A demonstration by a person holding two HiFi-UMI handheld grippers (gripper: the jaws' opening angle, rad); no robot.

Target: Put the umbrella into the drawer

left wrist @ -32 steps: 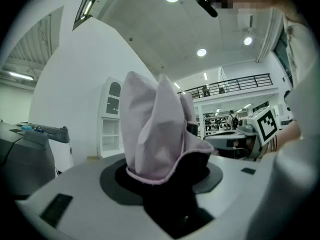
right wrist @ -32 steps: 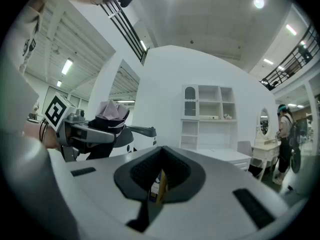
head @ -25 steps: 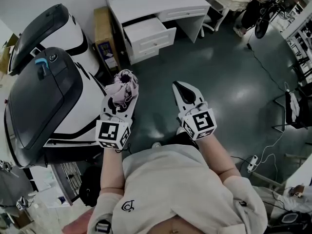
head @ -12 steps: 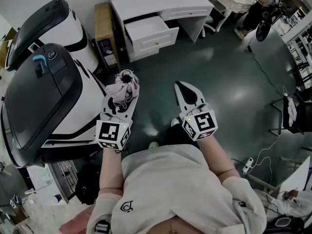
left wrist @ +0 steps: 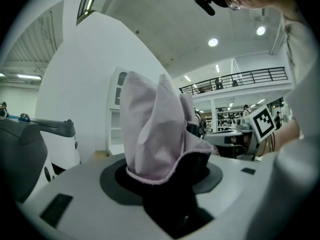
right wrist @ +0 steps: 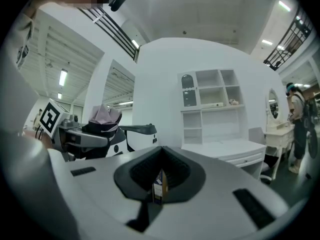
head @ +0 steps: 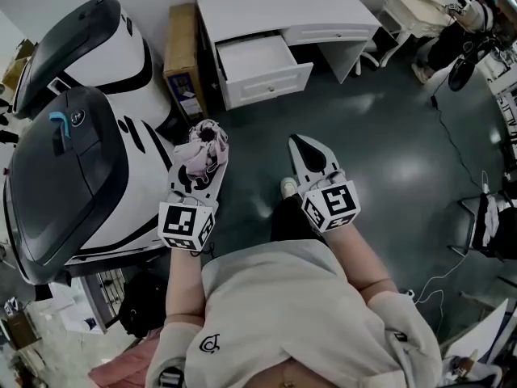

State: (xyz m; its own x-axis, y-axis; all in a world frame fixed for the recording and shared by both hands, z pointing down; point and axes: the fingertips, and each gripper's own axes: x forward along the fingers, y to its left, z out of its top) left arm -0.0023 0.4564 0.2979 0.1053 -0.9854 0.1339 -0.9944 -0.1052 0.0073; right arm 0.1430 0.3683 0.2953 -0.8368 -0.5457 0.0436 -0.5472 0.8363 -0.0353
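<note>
looking steeply down a person's front onto a dark green floor (head: 380, 136). a bulky black-and-white machine (head: 73, 176) fills the left side, with a second one like it behind. ahead stands a white desk (head: 283, 6), its left drawer (head: 271, 83) pulled open and showing its white inside. a brown cardboard box (head: 182, 55) stands just left of the desk. the left gripper (head: 202, 168) is held out in front, its jaws clamped on a folded pale pink umbrella (head: 202, 145), whose bunched fabric stands out past the jaw tips, well apart from the drawer. the right gripper (head: 299, 144) is held alongside, its jaws pressed together with nothing between them.
</note>
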